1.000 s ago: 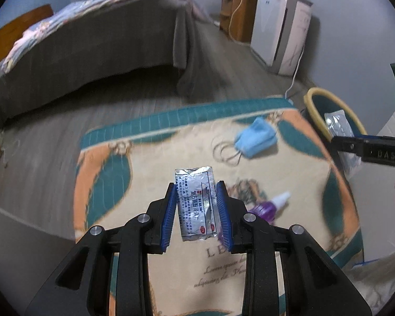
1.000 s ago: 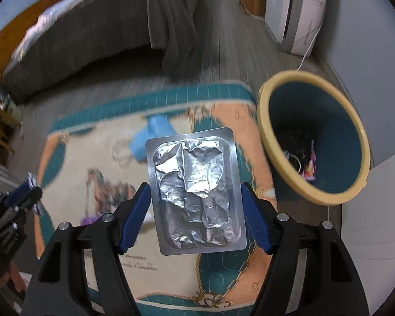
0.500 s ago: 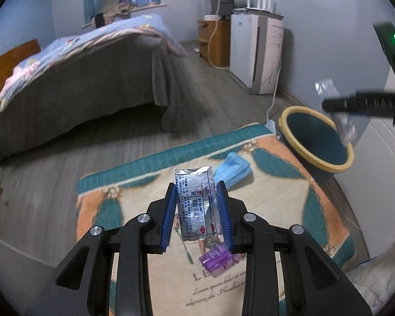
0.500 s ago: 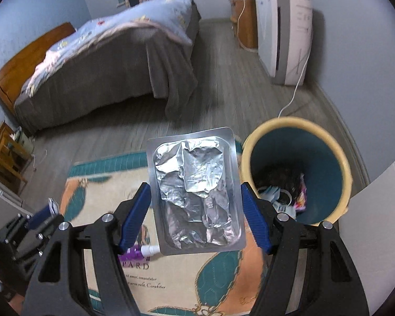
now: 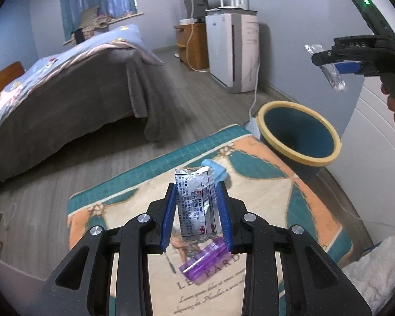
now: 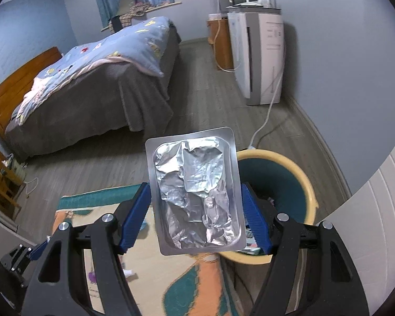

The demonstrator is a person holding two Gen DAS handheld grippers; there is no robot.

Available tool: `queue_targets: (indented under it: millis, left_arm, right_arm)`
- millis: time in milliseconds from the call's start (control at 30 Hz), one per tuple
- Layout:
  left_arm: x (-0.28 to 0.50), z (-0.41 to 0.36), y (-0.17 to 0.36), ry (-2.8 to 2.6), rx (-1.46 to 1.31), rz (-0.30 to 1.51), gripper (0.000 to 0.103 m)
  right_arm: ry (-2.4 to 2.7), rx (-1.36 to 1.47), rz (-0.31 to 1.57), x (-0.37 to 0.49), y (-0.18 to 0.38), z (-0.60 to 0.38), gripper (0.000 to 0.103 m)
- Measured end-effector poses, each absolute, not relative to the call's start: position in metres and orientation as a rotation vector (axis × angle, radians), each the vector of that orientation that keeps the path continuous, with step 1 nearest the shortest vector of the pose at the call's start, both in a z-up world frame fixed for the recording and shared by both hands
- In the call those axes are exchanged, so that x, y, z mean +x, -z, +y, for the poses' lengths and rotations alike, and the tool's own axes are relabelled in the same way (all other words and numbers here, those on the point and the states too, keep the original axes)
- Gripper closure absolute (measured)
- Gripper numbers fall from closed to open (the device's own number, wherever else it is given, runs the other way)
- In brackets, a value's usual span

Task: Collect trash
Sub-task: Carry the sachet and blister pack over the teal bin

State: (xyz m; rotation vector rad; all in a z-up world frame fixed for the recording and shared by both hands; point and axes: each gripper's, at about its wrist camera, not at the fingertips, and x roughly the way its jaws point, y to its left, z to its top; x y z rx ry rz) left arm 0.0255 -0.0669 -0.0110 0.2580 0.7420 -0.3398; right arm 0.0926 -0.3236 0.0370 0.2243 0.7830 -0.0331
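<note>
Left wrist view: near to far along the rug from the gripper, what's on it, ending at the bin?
purple bottle → silver sachet clamped in the left gripper → blue face mask → far edge of the rug → bin

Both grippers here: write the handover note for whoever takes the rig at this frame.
Left gripper: shut on the printed foil sachet, above the rug.
Right gripper: shut on the empty foil blister pack, raised near the bin.
Done: both pieces picked up; some trash already in the bin.
Left: drop both in; blue face mask and purple bottle remain on the rug.
</note>
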Motion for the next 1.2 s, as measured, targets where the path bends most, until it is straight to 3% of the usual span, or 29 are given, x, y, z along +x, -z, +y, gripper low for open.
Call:
queue_targets:
  millis: [1200]
  left_arm:
    - [0.080,-0.250,0.049,0.734,0.363,0.873,0.071]
  right_arm:
    - [0.298,0.487,1.003,0.106,0.076,-0.467,0.035]
